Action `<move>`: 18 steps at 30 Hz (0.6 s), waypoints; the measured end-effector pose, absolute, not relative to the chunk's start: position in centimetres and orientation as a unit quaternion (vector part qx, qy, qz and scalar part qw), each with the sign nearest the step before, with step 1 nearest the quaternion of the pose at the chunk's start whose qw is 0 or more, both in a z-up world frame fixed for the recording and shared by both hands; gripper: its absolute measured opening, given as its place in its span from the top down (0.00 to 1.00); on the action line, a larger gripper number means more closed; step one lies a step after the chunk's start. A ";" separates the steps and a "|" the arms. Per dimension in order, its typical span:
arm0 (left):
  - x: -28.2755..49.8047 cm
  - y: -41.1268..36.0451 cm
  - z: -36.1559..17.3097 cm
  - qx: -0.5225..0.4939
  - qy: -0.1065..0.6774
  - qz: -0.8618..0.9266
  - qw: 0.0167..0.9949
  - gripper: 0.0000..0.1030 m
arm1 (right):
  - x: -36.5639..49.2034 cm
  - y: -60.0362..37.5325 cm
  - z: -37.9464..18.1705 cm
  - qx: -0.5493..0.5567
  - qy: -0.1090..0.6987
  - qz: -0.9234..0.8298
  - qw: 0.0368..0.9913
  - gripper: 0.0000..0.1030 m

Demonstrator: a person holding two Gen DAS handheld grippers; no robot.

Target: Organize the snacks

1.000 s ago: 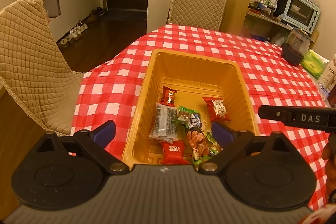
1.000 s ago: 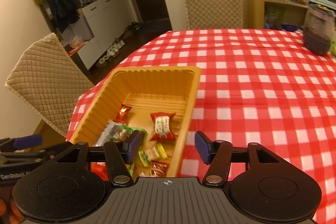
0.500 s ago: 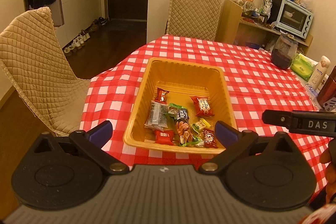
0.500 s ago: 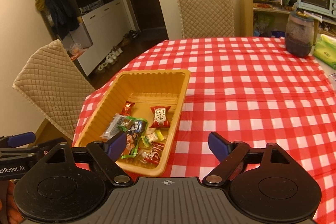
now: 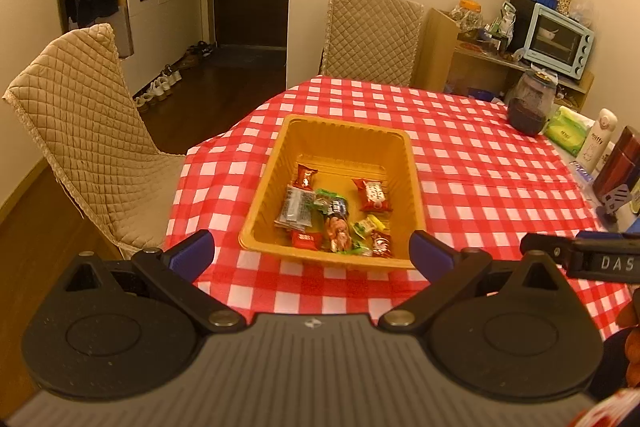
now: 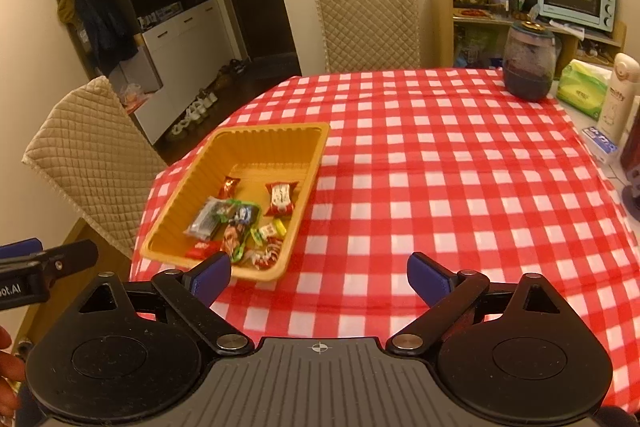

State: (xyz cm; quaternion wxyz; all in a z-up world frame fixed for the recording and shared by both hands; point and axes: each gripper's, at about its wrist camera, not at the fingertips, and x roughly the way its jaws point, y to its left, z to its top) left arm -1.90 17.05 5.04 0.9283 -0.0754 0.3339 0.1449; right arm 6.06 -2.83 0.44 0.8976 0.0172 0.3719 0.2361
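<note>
1. Here, one rectangular orange plastic tray [image 5: 414,163] sits on the red-and-white checked tablecloth [image 5: 480,163], and I count about eight wrapped snacks [image 5: 334,213] in it, though the overlapping pile at its near end makes the count unsure.
2. Two quilted beige chairs [image 5: 80,131] stand at the table.
3. The tray lies ahead of the left gripper [image 5: 312,253], its near rim just beyond the blue fingertips, apart from them.
4. From the right gripper [image 6: 319,274] the tray lies ahead and to the left, clear of its pads.
5. The left gripper's jaws are spread wide with nothing in them.
6. The right gripper's jaws have just been opening and now stand wide too, empty, with only tablecloth seen between them.
</note>
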 end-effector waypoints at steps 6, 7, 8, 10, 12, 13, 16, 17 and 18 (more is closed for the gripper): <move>-4.0 15.2 5.5 -0.074 0.338 0.156 0.925 0.00 | 3.2 -4.6 0.9 0.014 0.372 0.246 0.895 0.08; -4.3 14.9 5.6 -0.075 0.338 0.156 0.925 0.00 | 2.7 -4.9 1.0 0.014 0.371 0.246 0.895 0.08; -4.6 14.6 5.6 -0.076 0.339 0.156 0.925 0.00 | 2.3 -5.1 1.1 0.014 0.372 0.246 0.895 0.08; -5.2 14.0 5.7 -0.076 0.339 0.153 0.925 0.00 | 1.5 -5.6 1.3 0.016 0.372 0.245 0.895 0.08; -5.8 13.4 5.8 -0.074 0.339 0.153 0.925 0.00 | 0.6 -6.0 1.4 0.020 0.370 0.246 0.896 0.08; -6.1 13.1 5.9 -0.071 0.339 0.152 0.926 0.00 | 0.2 -6.3 1.5 0.020 0.369 0.245 0.896 0.08; -7.3 12.2 6.2 -0.065 0.335 0.155 0.927 0.00 | -1.3 -6.9 2.0 0.022 0.363 0.241 0.900 0.08; -7.7 11.9 6.4 -0.060 0.334 0.154 0.928 0.00 | -1.8 -7.1 2.2 0.022 0.359 0.240 0.902 0.08; -8.1 11.6 6.5 -0.057 0.333 0.152 0.929 0.00 | -2.4 -7.3 2.5 0.021 0.355 0.239 0.903 0.08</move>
